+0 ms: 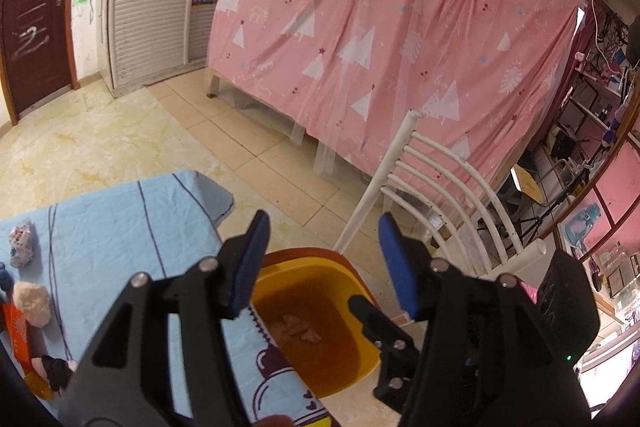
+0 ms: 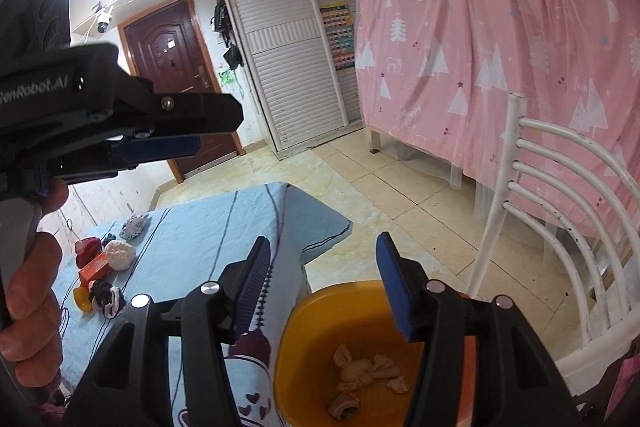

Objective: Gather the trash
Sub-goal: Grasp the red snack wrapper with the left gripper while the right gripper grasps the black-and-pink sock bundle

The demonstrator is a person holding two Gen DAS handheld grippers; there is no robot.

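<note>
From the left wrist view, we hold the left gripper [image 1: 324, 227] above the yellow bin [image 1: 352, 283], its blue-padded fingers standing apart with nothing between them. The bin sits on the floor just beside the table, which is covered by a light blue cloth [image 1: 120, 211]. At the bin's bottom we see crumpled tan scraps [image 1: 296, 331]. On the cloth at the far left lie a grey-white crumpled wad [image 1: 22, 245], a pale fluffy ball [image 1: 33, 303], an orange packet [image 1: 16, 335] and a small dark bundle [image 1: 56, 371]. A white chair [image 1: 436, 187] stands past the bin, in front of a pink curtain [image 1: 380, 47] printed with white trees.

From the right wrist view, we hold the right gripper [image 2: 324, 251] over the same bin [image 2: 296, 327], jaws likewise parted and empty. The scraps [image 2: 368, 371] in the bin show clearly here as knotted tan pieces, with a darker piece [image 2: 342, 407] nearer us. The left gripper [image 2: 160, 147] enters from the left edge, seen side-on, with our hand [image 2: 32, 291] around its handle; we cannot tell its opening from this angle. On the cloth [image 2: 208, 227] remain a patterned wad [image 2: 134, 227], a white crumpled ball [image 2: 120, 254], a red item [image 2: 88, 250], the orange packet [image 2: 95, 270], a yellow piece [image 2: 81, 298] and a dark bundle [image 2: 106, 297]. The chair [image 2: 560, 195] stands to the right.
</note>
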